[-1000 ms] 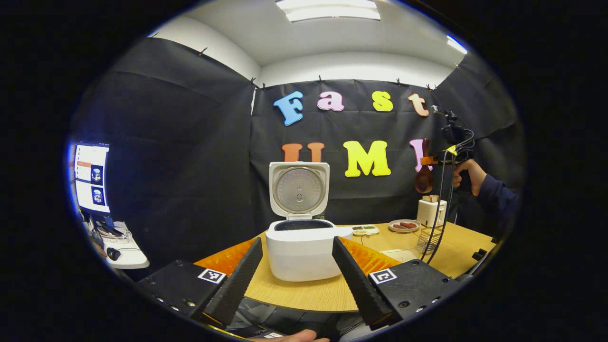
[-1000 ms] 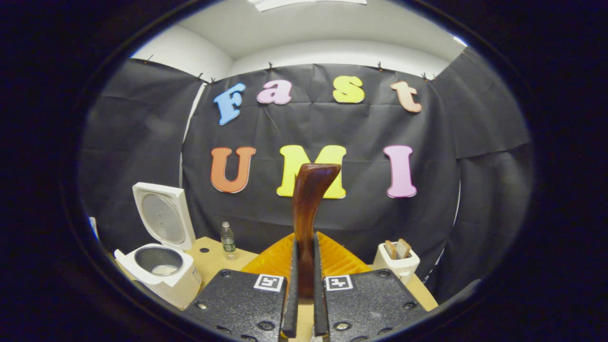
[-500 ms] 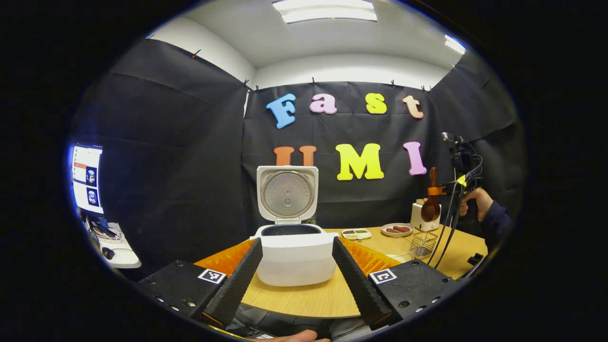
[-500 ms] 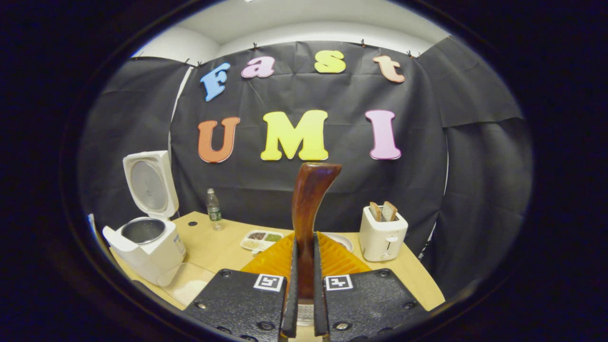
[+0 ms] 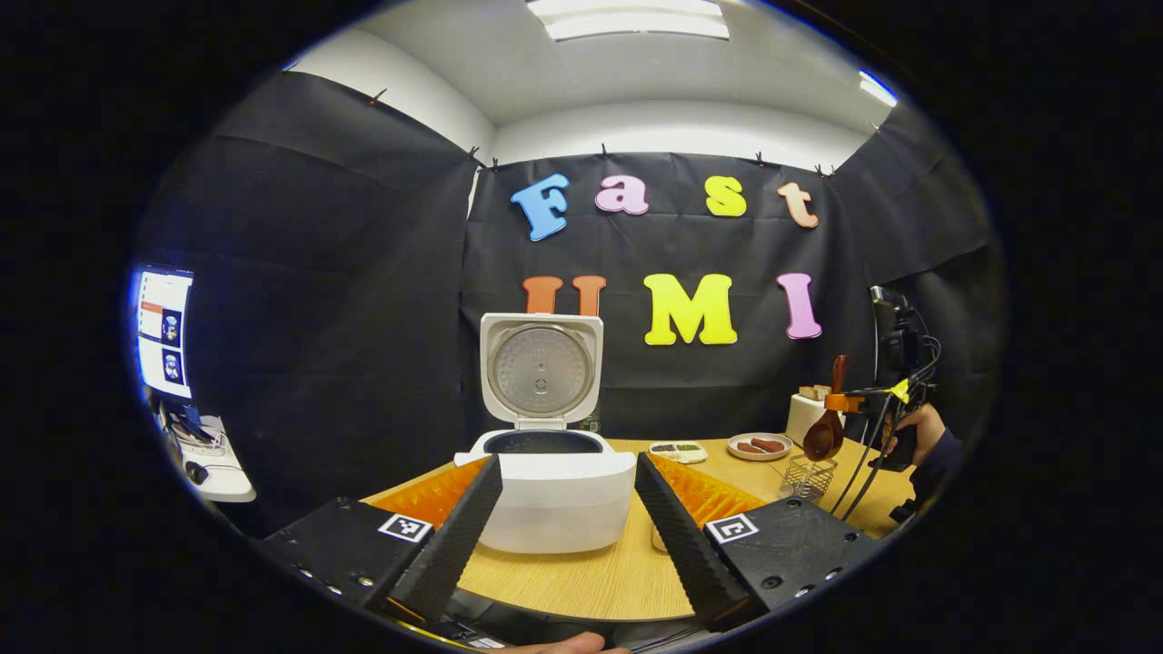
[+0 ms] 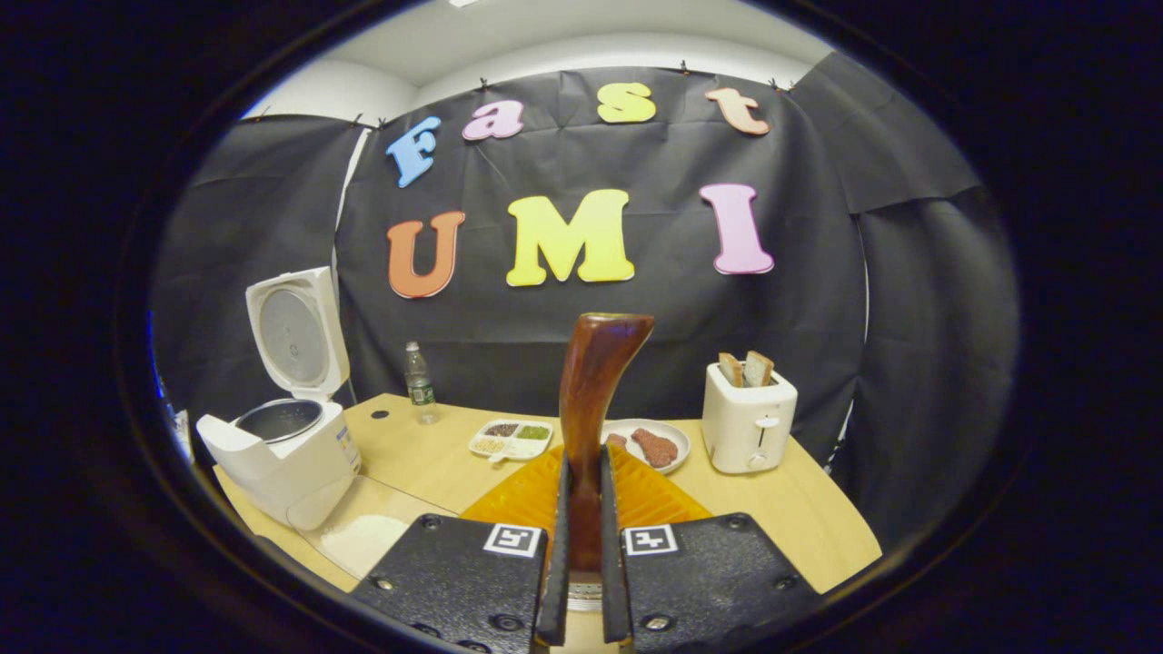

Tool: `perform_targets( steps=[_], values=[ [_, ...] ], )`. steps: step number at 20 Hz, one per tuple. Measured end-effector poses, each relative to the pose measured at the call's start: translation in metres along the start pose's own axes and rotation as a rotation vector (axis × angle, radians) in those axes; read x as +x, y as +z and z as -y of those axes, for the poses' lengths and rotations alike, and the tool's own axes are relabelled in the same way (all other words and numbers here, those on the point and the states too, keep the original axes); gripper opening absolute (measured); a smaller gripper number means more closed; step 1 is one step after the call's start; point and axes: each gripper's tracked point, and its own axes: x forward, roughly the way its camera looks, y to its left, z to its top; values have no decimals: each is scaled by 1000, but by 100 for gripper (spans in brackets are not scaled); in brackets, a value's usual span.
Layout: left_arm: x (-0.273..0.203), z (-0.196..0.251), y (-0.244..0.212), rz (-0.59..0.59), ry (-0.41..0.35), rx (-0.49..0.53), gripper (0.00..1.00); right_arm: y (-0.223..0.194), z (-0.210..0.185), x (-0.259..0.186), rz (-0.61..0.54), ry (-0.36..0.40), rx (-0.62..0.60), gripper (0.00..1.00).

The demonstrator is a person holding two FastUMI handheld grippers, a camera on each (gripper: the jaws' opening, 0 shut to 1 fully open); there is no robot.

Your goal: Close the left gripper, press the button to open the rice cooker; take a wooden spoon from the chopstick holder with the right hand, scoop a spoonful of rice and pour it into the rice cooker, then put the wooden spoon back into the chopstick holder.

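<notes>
In the left gripper view the right hand-held gripper (image 5: pixel 840 401) sits at the right edge of the frame, lower than it was a second ago, when it was held up against the booth wall. It carries the wooden spoon (image 5: pixel 825 434) bowl-down, now just above the wire chopstick holder (image 5: pixel 807 473) on the bench (image 5: pixel 591 572). In the right gripper view both fingers are closed tight on the spoon's handle (image 6: pixel 589 400), which rises in the centre of the frame, and more of the bench has come into sight over the last second, which fits a descent.

The left hand-held gripper (image 5: pixel 563 531) is held wide, its two fingers framing the rice cooker (image 5: pixel 554 495) at lower centre without touching it. The cooker's lid (image 5: pixel 541 368) stands upright and the pot is open. A flat patch of rice (image 6: pixel 363 538) lies on the bench just beside the cooker, at the lower left of the right gripper view.

Judged from this, the opening and the spoon's trip to the cooker are behind, and the step in hand is the return: the spoon's bowl has to drop inside the holder's rim before the fingers let go. Whether the bowl is already lined up over the opening cannot be told from here.
</notes>
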Motion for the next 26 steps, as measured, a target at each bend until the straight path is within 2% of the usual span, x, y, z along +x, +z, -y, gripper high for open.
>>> perform_targets(
  steps=[2, 3, 4, 5, 6, 8, 9, 11, 12, 15, 17, 18, 19, 20, 21, 23, 24, 25, 26],
  values=[
    [11, 15, -5, -16, -22, -20, 94, 1, 5, 1, 35, 19, 38, 21],
    [16, 21, -7, -22, -29, -29, 94, 4, 15, 5, 64, -11, 43, 25],
    [22, 21, -8, -24, -27, -38, 94, 3, 32, 3, 81, -71, 48, 34],
    [28, 22, -7, -24, -26, -45, 94, 7, 47, 3, 104, -114, 43, 60],
    [34, 23, -7, -26, -25, -48, 94, 12, 54, -1, 126, -148, 42, 71],
    [51, 21, -5, -23, -15, -49, 94, 18, 57, -13, 157, -178, 28, 78],
    [60, 19, -4, -29, -10, -56, 94, 20, 55, -21, 163, -178, 26, 86],
    [76, 13, -1, -35, -6, -67, 94, 29, 47, -39, 191, -157, 21, 90],
    [84, 7, 3, -28, 7, -66, 94, 32, 46, -47, 201, -159, 27, 95],
    [103, -13, 19, -4, 41, -75, 94, 47, 33, -83, 247, -153, 68, 95],
    [114, -25, 30, 11, 53, -79, 94, 54, 29, -108, 252, -166, 48, 96],
    [120, -34, 36, 15, 65, -77, 94, 60, 28, -120, 249, -184, 39, 92],
    [125, -39, 40, 13, 71, -80, 94, 66, 27, -132, 245, -192, 26, 96],
    [131, -42, 46, 12, 68, -82, 94, 71, 23, -143, 239, -194, 16, 92],
    [135, -45, 52, 12, 70, -84, 94, 75, 20, -152, 222, -195, 11, 100],
    [150, -51, 72, 35, 62, -85, 94, 81, 10, -164, 198, -160, 16, 93],
    [159, -52, 84, 53, 55, -87, 94, 84, 2, -169, 196, -130, 11, 97],
    [172, -55, 96, 65, 52, -92, 94, 89, -2, -174, 208, -115, 7, 93],
    [184, -58, 106, 70, 48, -93, 94, 93, 0, -177, 224, -117, 0, 97]
  ],
)
